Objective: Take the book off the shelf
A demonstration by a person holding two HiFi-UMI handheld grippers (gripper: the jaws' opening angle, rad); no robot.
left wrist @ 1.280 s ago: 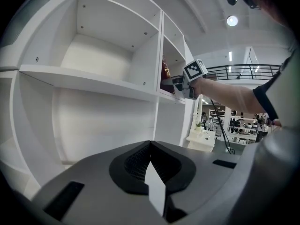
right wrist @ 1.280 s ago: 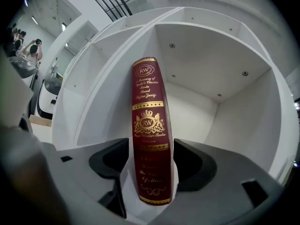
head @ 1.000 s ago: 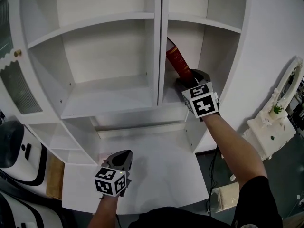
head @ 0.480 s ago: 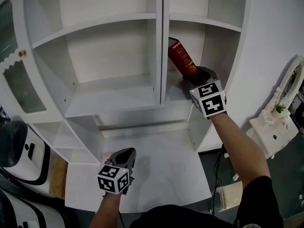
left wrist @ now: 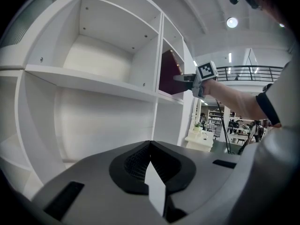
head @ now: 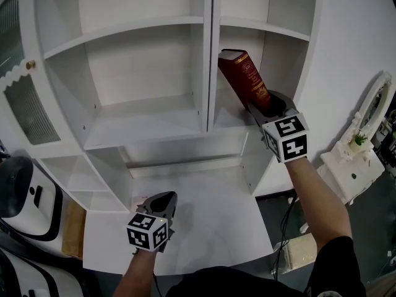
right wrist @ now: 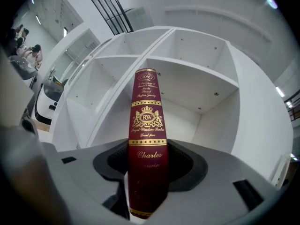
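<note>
1. The white shelf unit (head: 207,73) fills my head view. Its open compartments are split by a vertical divider, and all of them look bare except the right-hand one at mid height.
2. The white tabletop (head: 210,228) projects below the compartments. I judge it the likely set-down surface, since it lies directly under the working compartment.
3. The dark red book (head: 246,79) sits at the mouth of that right-hand compartment. It is tilted, with its top end leaning toward the divider and its lower end toward me. The tilt suggests it is being levered out past the shelf edge. I cannot tell whether its lower corner touches the shelf board, because the gripper hides it.
4. The right gripper (head: 267,103) is clamped on the book's lower end. In the right gripper view the gilt spine (right wrist: 146,139) runs up between the two jaws, which press on the covers from either side. Holding low on the spine leaves the rest of the book free to swing clear of the compartment walls.
5. The left gripper (head: 162,200) hovers over the tabletop, well apart from the book. Its jaws are together with nothing between them. I judge it parked there to keep the right arm's path clear.
</note>
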